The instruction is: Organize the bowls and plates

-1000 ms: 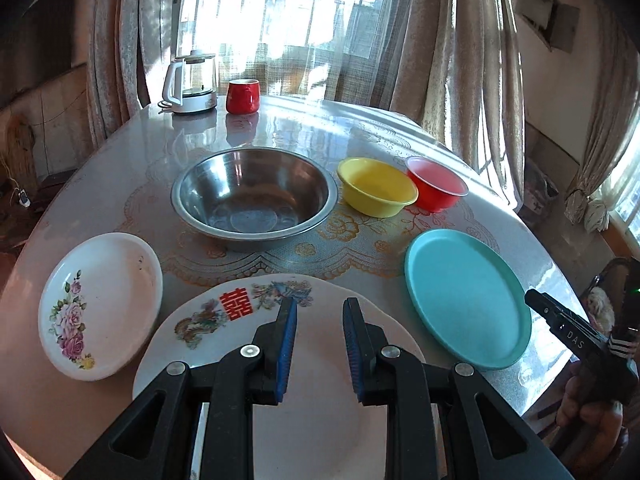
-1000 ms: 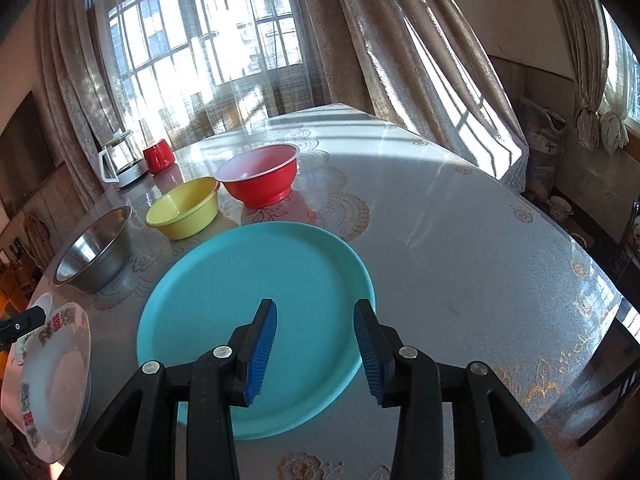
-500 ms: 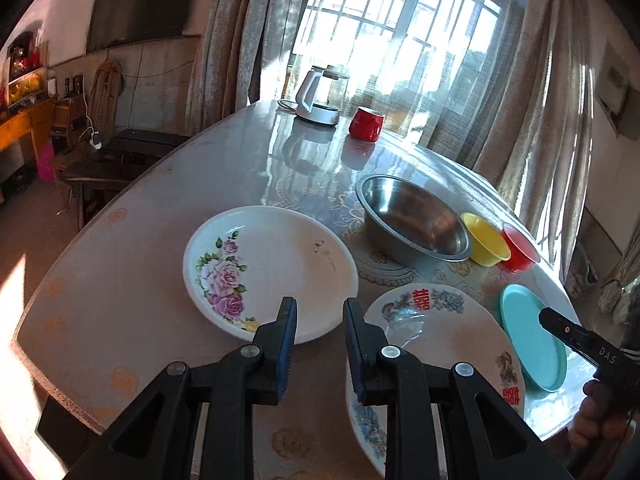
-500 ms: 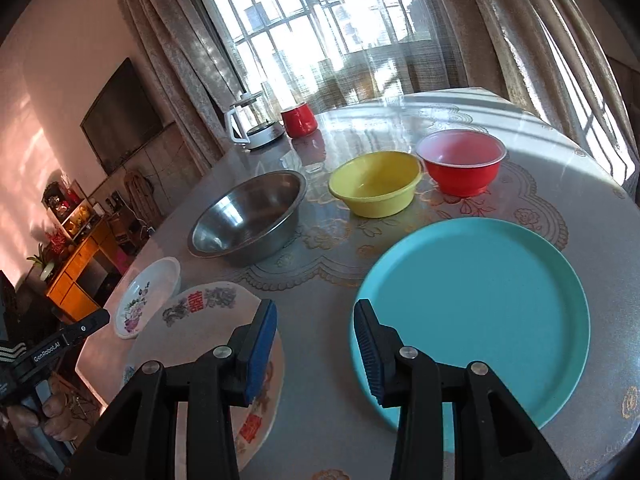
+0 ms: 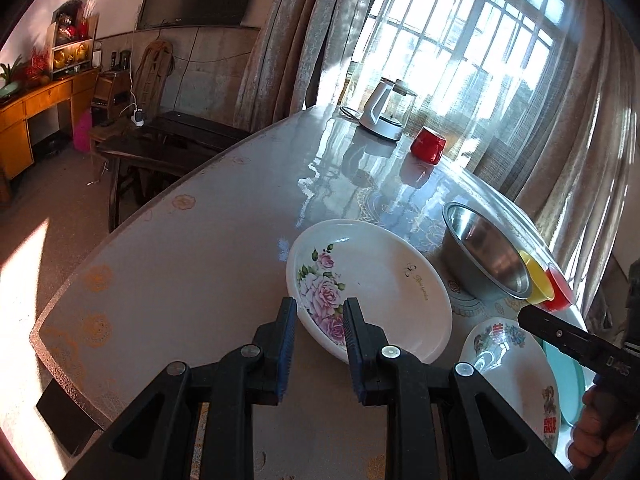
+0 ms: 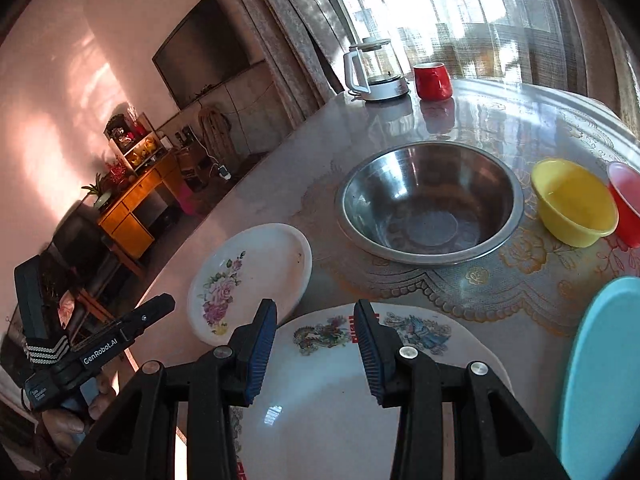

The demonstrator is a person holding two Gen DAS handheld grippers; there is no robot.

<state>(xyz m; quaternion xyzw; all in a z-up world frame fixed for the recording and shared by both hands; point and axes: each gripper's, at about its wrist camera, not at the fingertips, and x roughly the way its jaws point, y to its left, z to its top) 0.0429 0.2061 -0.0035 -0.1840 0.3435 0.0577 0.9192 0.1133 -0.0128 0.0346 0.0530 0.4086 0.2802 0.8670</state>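
Now both empty: left gripper (image 5: 318,322) parted at the rose plate (image 5: 376,280), right gripper (image 6: 316,334) parted over the dragon plate (image 6: 340,400)

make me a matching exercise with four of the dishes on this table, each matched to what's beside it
Things:
1. rose plate
2. steel bowl
3. yellow bowl
4. teal plate

Places:
A. far right, at the table's near edge
B. between the steel bowl and the red bowl
C. under the left gripper
D. middle, nearest the red mug

Pairs: 1-C, 2-D, 3-B, 4-A
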